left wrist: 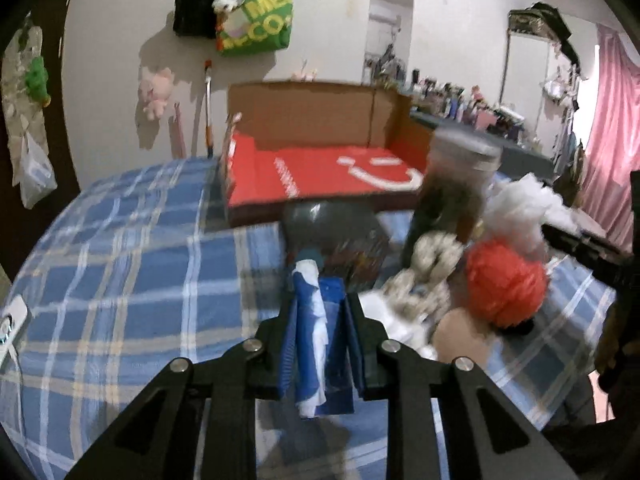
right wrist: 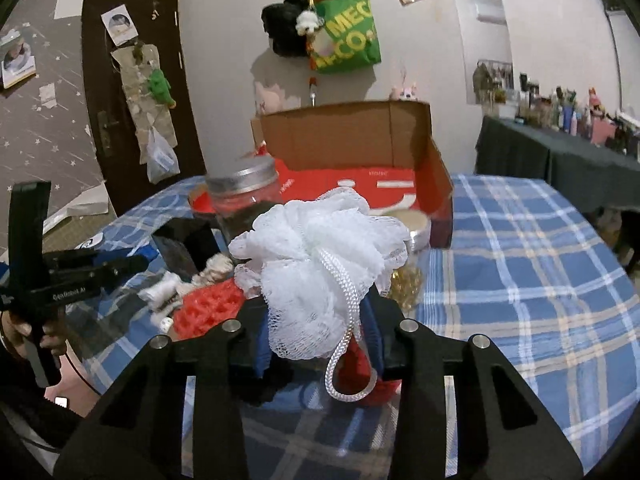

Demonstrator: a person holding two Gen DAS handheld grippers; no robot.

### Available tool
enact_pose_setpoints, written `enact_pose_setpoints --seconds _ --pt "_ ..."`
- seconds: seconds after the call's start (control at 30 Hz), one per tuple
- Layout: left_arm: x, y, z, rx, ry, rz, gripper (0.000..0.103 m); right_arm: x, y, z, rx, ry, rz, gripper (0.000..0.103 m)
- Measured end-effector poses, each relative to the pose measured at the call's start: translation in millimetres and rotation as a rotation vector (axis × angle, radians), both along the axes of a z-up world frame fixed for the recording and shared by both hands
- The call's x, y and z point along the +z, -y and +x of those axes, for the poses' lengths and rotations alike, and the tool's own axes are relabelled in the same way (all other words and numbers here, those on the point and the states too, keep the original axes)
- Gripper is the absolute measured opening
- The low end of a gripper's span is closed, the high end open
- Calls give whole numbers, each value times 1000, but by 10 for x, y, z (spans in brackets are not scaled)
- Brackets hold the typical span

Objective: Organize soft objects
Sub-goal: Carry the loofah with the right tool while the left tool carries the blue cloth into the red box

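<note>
while both grippers are loaded, the relation that matters is where the open cardboard box (right wrist: 348, 148) sits from each: straight ahead and beyond the clutter, its red floor facing up and its brown flaps standing at the back and right.

left gripper (left wrist: 320, 344): jaws drawn in and clamped on a blue-and-white cloth bundle (left wrist: 316, 332). its long axis runs along the fingers, and the far end pokes out past the tips toward the box. between it and the box stands a dark grey object (left wrist: 332, 228), blurred, so i can't say what it is.

right gripper (right wrist: 320, 328): jaws pinched on the lower part of a white mesh bath pouf (right wrist: 320, 252), with its rope loop (right wrist: 348, 352) dangling below the fingers. most of the pouf bulges above and ahead of the tips, on the box side.

my read is that the right hand is nearer the box. a lidded glass jar (right wrist: 244, 196) stands just left of the pouf, close to the box's front, and a round tin (right wrist: 404, 224) is tucked against its front right corner. red knit ball (left wrist: 506, 284) and a cream rope toy (left wrist: 432, 256) lie left of the pouf, away from the box.

open room: the plaid tablecloth (right wrist: 520, 260) right of the box is bare, and so is the cloth on the box's left. going in over the low front edge looks cleanest; watch the loop for snags on the jar.
</note>
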State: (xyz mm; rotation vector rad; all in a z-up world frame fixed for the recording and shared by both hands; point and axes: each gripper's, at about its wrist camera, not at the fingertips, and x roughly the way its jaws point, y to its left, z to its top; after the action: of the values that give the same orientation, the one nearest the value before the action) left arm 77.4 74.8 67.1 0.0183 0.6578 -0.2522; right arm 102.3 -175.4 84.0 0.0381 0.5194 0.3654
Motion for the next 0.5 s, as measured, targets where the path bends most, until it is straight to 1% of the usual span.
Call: enact_pose_setpoints --seconds 0.17,0.27,0.5 --pt "220 118 -17 -34 56 -16 24 57 -8 -17 2 19 2 35" --pt "276 165 -17 -43 65 -20 24 91 -10 -25 -1 32 2 35" --pt "436 187 23 -49 90 -31 24 272 48 -30 -13 81 6 35"
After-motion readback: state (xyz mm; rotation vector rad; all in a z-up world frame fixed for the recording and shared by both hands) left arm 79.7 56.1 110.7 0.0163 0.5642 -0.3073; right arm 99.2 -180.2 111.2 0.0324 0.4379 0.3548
